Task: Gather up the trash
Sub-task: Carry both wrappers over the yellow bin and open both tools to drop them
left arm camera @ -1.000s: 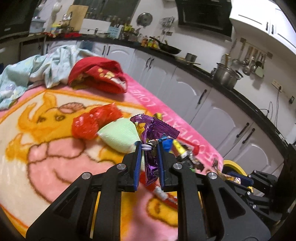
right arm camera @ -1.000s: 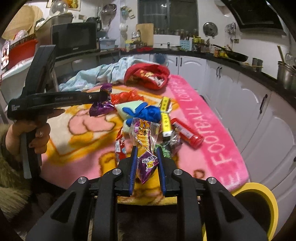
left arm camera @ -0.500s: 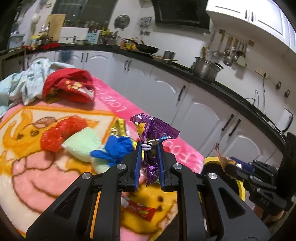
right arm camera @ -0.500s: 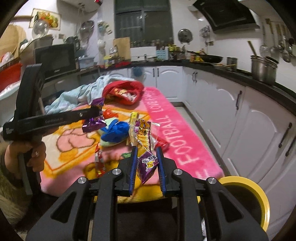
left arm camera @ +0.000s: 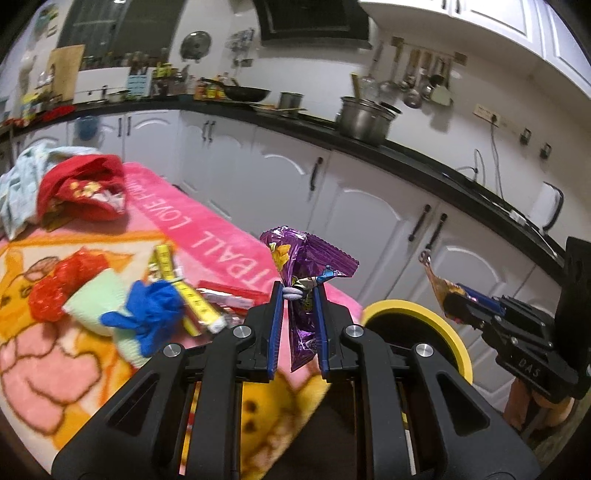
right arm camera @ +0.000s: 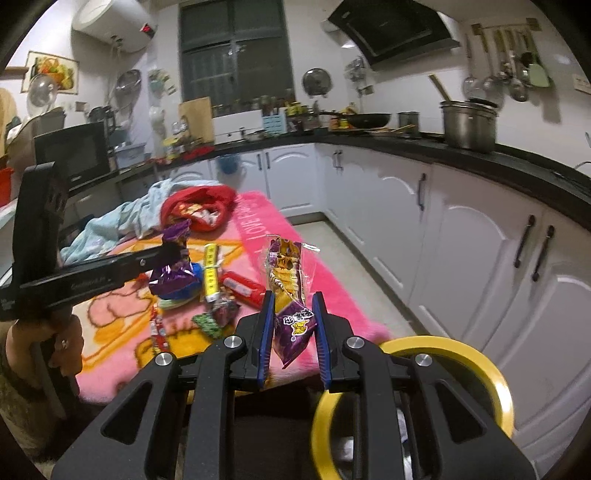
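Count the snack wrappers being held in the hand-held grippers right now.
2: a purple wrapper in the left hand-held gripper, a purple-and-yellow one in the right hand-held gripper. More lie on the blanket.

Readable lettering on the blanket and one tool body

The pink blanket (left arm camera: 207,225) beyond the left tongs carries white capitals, seen upside down: "LOVE" and part of "FOOTBALL"; from the right tongs "LOVE" reads along its far edge. "DAS" is embossed on the right tongs (left arm camera: 448,304)' black body. Snack wrapper print is illegible.

A home kitchen – white cabinets (right arm camera: 461,229), range hood (right arm camera: 399,29), hanging utensils (left arm camera: 417,81)
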A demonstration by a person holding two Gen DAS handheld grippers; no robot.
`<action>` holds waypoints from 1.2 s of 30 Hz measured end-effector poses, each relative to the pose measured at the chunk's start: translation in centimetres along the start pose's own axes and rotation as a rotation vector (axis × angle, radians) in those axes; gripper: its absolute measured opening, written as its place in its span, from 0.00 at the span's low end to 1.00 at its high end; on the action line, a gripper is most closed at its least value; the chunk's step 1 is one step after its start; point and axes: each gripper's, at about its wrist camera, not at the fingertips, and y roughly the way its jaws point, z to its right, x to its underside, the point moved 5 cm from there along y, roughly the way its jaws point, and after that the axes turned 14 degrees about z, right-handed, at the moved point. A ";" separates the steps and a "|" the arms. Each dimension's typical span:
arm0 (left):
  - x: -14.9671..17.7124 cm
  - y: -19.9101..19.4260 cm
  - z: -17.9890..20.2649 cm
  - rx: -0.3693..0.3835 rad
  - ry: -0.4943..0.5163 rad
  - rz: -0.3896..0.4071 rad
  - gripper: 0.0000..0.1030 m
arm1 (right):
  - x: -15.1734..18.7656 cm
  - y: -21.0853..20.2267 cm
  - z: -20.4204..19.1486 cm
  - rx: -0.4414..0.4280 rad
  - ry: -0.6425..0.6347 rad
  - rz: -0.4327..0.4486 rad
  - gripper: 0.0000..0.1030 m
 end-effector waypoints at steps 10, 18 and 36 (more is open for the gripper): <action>1.1 2.4 5.1 0.091 0.063 -0.036 0.10 | 1.3 -2.1 4.7 0.115 0.075 -0.003 0.19; 2.7 4.2 9.0 0.159 0.104 -0.073 0.10 | 3.2 -3.8 8.0 0.199 0.113 -0.013 0.19; 8.6 8.1 14.6 0.274 0.157 -0.204 0.10 | 8.6 -4.7 13.5 0.325 0.180 -0.128 0.19</action>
